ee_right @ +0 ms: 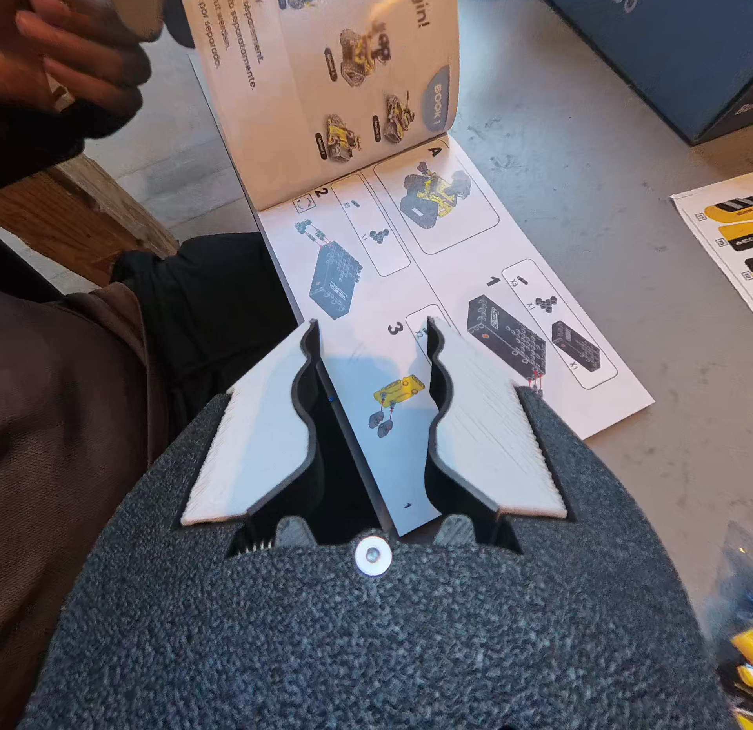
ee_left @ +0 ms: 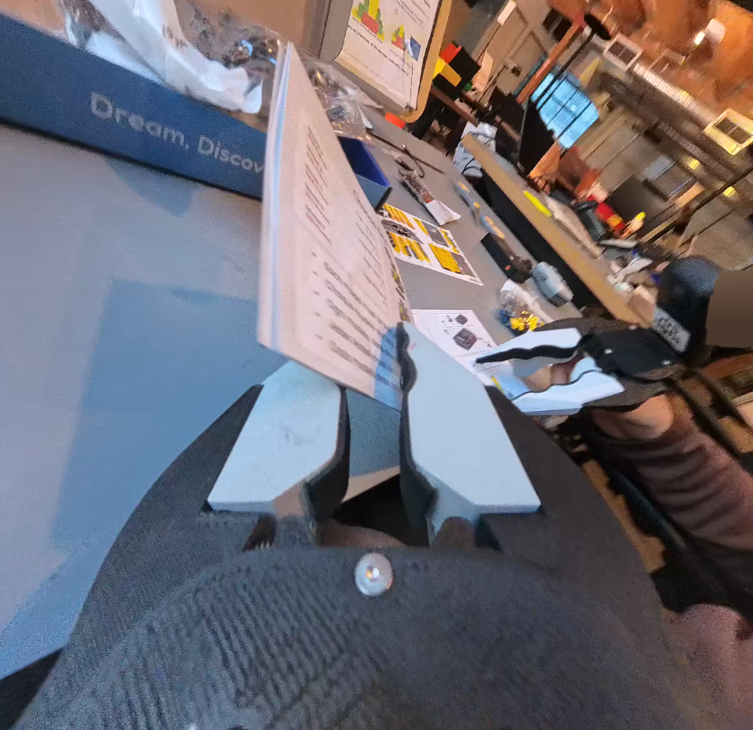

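Note:
An instruction booklet lies open on the grey table (ee_right: 570,140), near its front edge. My left gripper (ee_left: 391,356) is shut on the lower corner of the booklet's front leaf (ee_left: 326,221) and holds it up on edge. The raised leaf also shows in the right wrist view (ee_right: 326,79), curled above the flat page (ee_right: 448,262) with building-step drawings. My right gripper (ee_right: 370,331) is open and empty, just above the near part of that flat page. It also shows at the right of the left wrist view (ee_left: 529,376), with its jaws apart.
A dark blue box (ee_left: 142,111) holding clear plastic bags (ee_left: 163,30) stands behind the booklet; it also shows top right (ee_right: 652,38). A yellow-and-black sticker sheet (ee_left: 432,246) and a bag of small parts (ee_left: 517,319) lie to the right. A person's hand (ee_right: 73,58) is upper left. Some 20 centimetres of space lies between my two pairs of fingers.

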